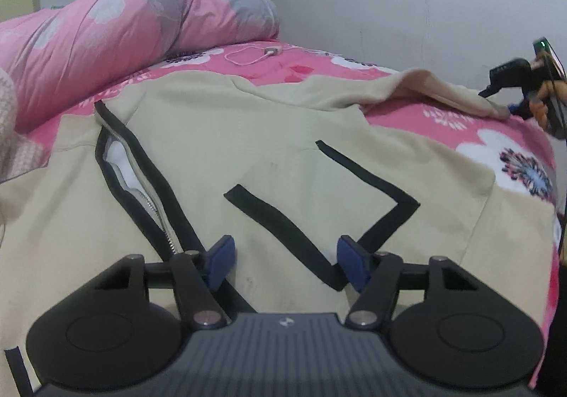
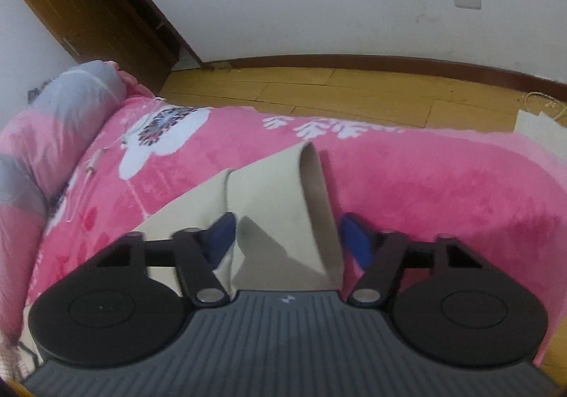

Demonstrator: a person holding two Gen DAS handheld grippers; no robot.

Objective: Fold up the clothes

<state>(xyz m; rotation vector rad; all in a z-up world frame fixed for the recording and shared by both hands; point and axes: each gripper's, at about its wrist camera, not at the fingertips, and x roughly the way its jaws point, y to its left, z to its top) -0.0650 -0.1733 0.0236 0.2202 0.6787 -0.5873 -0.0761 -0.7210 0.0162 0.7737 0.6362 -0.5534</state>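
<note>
A beige jacket (image 1: 283,135) with black trim and a half-open zipper (image 1: 141,184) lies spread on the pink flowered bedspread (image 1: 460,120). My left gripper (image 1: 285,260) hovers low over the jacket's near part. Its blue pads (image 1: 221,262) stand apart, with flat cloth and a black stripe beneath them. The jacket's sleeve (image 1: 425,89) stretches to the right, where my right gripper (image 1: 510,108) meets its end. In the right wrist view the sleeve (image 2: 276,191) runs between the right gripper (image 2: 287,237), whose pads stand close to both sides of the cloth without visibly squeezing it.
A rolled pink and grey duvet (image 1: 106,35) fills the bed's far left. A white charging cable (image 1: 255,55) lies behind the jacket. A pale knit cloth (image 1: 10,135) sits at the left edge. Beyond the bed's edge are wooden floor (image 2: 319,89), a brown door (image 2: 88,0) and white wall.
</note>
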